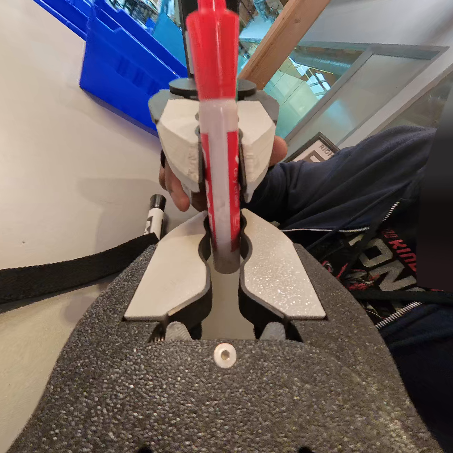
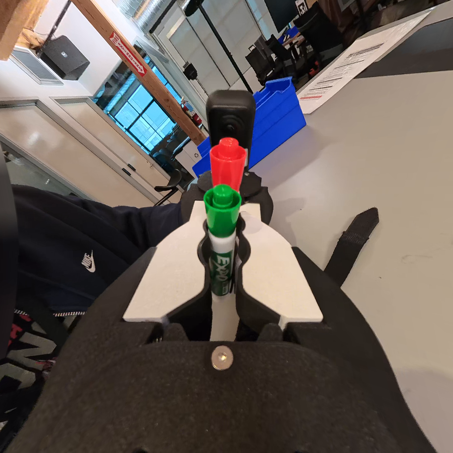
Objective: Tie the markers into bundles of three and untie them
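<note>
Gripped the red marker (image 1: 218, 61) by its butt end with the left gripper (image 1: 224, 220), finger notches tight against the barrel, cap pointed up and away. Clamped the green marker (image 2: 220, 267) at mid-barrel with the right gripper (image 2: 221, 218), fingers snug on both sides, cap forward. Held close together above the table (image 2: 367, 171), red just beyond green, caps the same way. Faced each other nose to nose, with the right gripper's white fingers flanking the red barrel in the left wrist view; could not tell whether touching it.

Stood at the table's far side, a blue bin (image 2: 277, 122); could not see inside. Partly blocked it in the right wrist view, the black camera (image 2: 230, 117) on the left gripper.

Lay on the table by the left gripper, a black-capped marker (image 1: 157, 213), with the end of a black strap (image 1: 73, 267) against its lower barrel. Lay farther off, a printed sheet (image 2: 343, 66). Wrapped behind the right gripper, a hand (image 1: 176, 188) in a dark sleeve (image 1: 331, 183).
</note>
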{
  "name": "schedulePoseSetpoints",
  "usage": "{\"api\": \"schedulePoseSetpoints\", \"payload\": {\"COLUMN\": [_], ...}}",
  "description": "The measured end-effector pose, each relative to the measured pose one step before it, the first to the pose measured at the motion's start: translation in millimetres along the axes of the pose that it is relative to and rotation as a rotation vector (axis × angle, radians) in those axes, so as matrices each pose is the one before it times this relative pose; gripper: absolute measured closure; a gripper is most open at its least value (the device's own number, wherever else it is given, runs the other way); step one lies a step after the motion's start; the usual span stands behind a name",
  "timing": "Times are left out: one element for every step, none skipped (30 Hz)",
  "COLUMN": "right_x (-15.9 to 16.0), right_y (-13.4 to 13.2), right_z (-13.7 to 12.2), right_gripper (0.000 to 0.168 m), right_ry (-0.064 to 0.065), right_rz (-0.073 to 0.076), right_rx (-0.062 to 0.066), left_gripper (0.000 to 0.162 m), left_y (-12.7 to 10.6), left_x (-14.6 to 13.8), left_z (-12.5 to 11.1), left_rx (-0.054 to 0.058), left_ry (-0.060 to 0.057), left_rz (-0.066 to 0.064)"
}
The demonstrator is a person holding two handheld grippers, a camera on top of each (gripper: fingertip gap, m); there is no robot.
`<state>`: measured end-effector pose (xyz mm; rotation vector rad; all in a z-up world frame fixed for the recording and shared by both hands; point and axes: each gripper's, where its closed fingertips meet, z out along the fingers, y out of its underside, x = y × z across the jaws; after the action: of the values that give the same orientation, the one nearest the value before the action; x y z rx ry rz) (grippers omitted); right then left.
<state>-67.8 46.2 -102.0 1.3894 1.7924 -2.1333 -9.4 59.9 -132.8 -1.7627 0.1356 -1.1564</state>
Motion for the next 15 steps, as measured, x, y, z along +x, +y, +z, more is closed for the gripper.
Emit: {"api": "schedulePoseSetpoints", "payload": {"right_x": [0.10,-1.08,-1.37,-0.78,0.40,1.93,2.51,1.40,0.49,0.63,1.47,1.56,0.76,0.75,0.31], "right_y": [2.43,1.59,1.46,2.69,2.60,1.93,1.09,0.11,-0.11,0.32,-0.56,-1.58,-2.25,-1.95,-0.58], "right_z": [0.38,0.36,0.49,0.97,0.81,0.49,-0.24,-0.77,-0.51,-0.19,-0.79,-2.05,-2.87,-2.99,-2.21], "right_gripper": [0.150,0.150,0.150,0.150,0.150,0.150,0.150,0.150,0.150,0.150,0.150,0.150,0.150,0.151,0.150], "right_ry": [0.0011,-0.0057,-0.0085,-0.0058,0.0003,0.0090,0.0107,0.0002,-0.0049,0.0009,0.0095,0.0077,-0.0015,-0.0023,-0.0019], "right_rz": [-0.0053,0.0006,0.0046,0.0046,0.0038,0.0014,-0.0029,0.0019,0.0078,0.0009,-0.0048,-0.0007,0.0055,0.0059,0.0011], "right_rx": [-0.0118,-0.0091,-0.0095,-0.0163,-0.0126,-0.0062,-0.0010,0.0027,0.0007,-0.0022,0.0020,0.0057,0.0065,0.0030,-0.0048], "left_gripper": [0.143,0.143,0.143,0.143,0.143,0.143,0.143,0.143,0.143,0.143,0.143,0.143,0.143,0.143,0.143], "left_y": [-1.34,0.62,-0.59,-2.31,-1.23,-0.57,-0.61,0.09,0.28,0.79,2.50,3.89,3.96,0.88,-0.87], "left_x": [-1.07,0.68,0.05,0.58,-0.45,-2.48,-2.06,-1.22,-0.62,-1.21,-2.23,-1.81,0.02,0.35,0.18], "left_z": [-0.14,0.09,-0.21,-0.68,-0.56,-0.66,-0.86,-0.59,-0.19,0.15,0.37,0.62,0.76,0.62,0.67], "left_rx": [0.0067,-0.0089,0.0008,0.0133,0.0038,0.0003,-0.0010,-0.0052,-0.0047,-0.0073,-0.0175,-0.0241,-0.0244,-0.0018,0.0105], "left_ry": [-0.0168,-0.0005,-0.0024,-0.0007,-0.0049,-0.0182,-0.0157,-0.0101,-0.0081,-0.0129,-0.0198,-0.0124,0.0064,0.0091,0.0051], "left_rz": [0.0158,0.0038,-0.0007,-0.0043,-0.0079,-0.0109,-0.0179,-0.0113,0.0020,0.0098,0.0170,0.0107,-0.0053,-0.0077,-0.0030]}}
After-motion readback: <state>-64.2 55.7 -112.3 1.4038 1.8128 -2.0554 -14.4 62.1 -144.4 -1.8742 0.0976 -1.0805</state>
